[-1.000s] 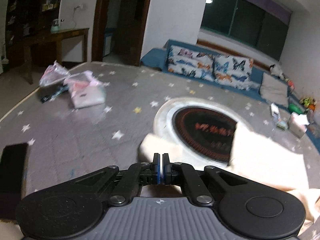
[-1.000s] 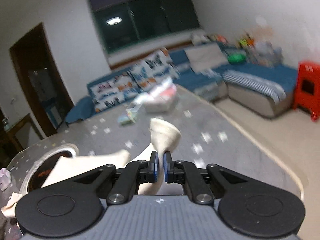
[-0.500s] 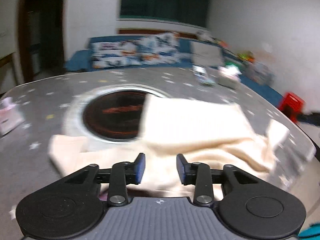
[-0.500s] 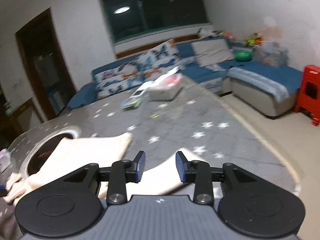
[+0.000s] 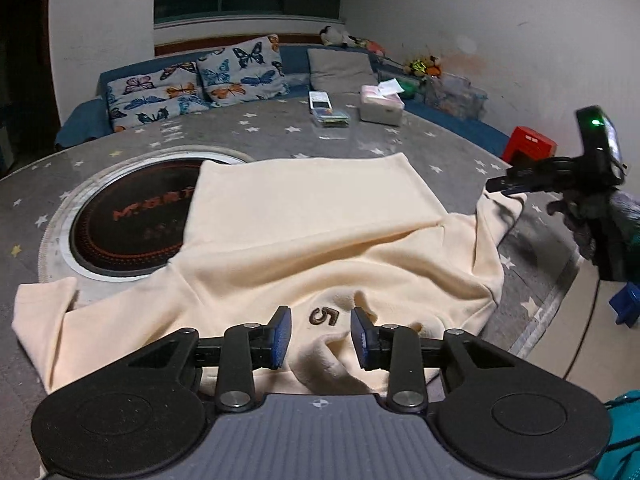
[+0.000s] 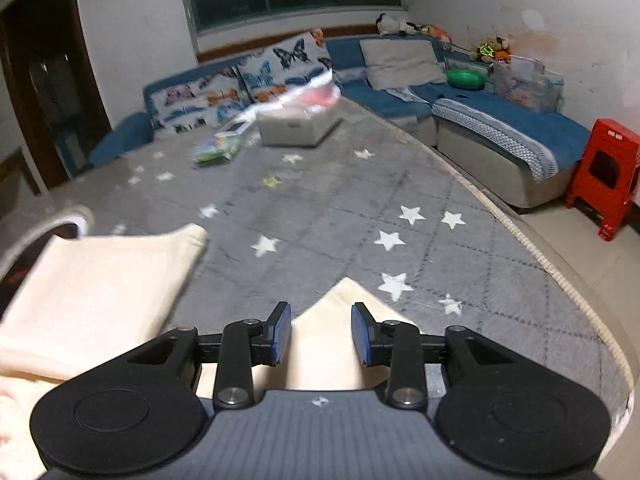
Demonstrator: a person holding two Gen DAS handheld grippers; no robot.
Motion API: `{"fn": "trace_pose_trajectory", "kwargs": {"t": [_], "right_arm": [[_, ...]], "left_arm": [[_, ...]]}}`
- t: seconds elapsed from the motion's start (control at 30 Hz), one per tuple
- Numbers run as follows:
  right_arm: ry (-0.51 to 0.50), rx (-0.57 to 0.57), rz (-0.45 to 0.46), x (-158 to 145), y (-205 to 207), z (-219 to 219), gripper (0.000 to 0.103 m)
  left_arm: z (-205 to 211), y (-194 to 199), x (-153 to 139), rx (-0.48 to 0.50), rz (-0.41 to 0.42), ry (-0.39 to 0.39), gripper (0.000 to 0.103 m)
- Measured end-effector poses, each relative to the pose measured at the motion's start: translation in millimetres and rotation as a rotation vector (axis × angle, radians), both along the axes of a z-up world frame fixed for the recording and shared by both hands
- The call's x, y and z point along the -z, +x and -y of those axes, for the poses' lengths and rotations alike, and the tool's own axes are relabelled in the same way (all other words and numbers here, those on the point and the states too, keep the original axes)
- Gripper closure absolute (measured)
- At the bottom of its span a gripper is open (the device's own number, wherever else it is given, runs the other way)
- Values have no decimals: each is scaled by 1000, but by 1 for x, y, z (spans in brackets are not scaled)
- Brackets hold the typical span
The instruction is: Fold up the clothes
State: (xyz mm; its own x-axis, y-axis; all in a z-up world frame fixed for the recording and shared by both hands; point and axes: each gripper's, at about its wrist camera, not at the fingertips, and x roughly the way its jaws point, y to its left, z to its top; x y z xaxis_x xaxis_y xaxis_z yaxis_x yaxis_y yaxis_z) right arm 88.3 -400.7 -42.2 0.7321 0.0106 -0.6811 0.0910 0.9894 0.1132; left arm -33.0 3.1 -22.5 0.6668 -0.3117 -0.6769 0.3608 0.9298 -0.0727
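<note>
My left gripper (image 5: 320,338) hung over the near edge of the cream sweatshirt (image 5: 304,240), its jaws closing, nothing yet pinched between them. The embroidered 5 (image 5: 323,317) sat just ahead. My right gripper (image 6: 321,334), jaws apart and empty, hovered over the garment's pointed right corner (image 6: 344,300). The sweatshirt lay rumpled on the grey star-patterned table (image 6: 360,208), long axis crosswise, far half folded flat.

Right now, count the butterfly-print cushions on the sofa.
2, side by side on the blue sofa: left cushion, right cushion. The table edge may hide others.
</note>
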Motion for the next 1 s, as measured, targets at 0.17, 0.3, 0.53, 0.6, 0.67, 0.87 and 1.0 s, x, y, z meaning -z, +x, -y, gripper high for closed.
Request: {"fn": "trace_pose_trajectory", "kwargs": {"t": [0.17,0.3,0.53,0.6,0.67,0.87,1.0], "right_arm": [[-62,-2,-7,4,12,-7,72],[-101,-3,-1,5,18,-9,95],[-61,-3,17,-4,18,-2,96],[-45,-3,6,-5,23,-3,82],[-81,-15,-9,-1,28,-10,73],[-174,-54,-6,5,32,-27,91],[-119,-57,39,-6,21,-18,98]], "left_arm": [[-1,4,6,10,-24,1,79],[-2,2,6,23,-19,-4,90],[-6,-2,2,29,4,-9,93],[-6,-2,0,28,10,-10,92],[-7,-2,-2,26,14,-13,91],[-10,-3,-3,23,16,-21,90],[-10,-5,-3,36,22,-22,90]]}}
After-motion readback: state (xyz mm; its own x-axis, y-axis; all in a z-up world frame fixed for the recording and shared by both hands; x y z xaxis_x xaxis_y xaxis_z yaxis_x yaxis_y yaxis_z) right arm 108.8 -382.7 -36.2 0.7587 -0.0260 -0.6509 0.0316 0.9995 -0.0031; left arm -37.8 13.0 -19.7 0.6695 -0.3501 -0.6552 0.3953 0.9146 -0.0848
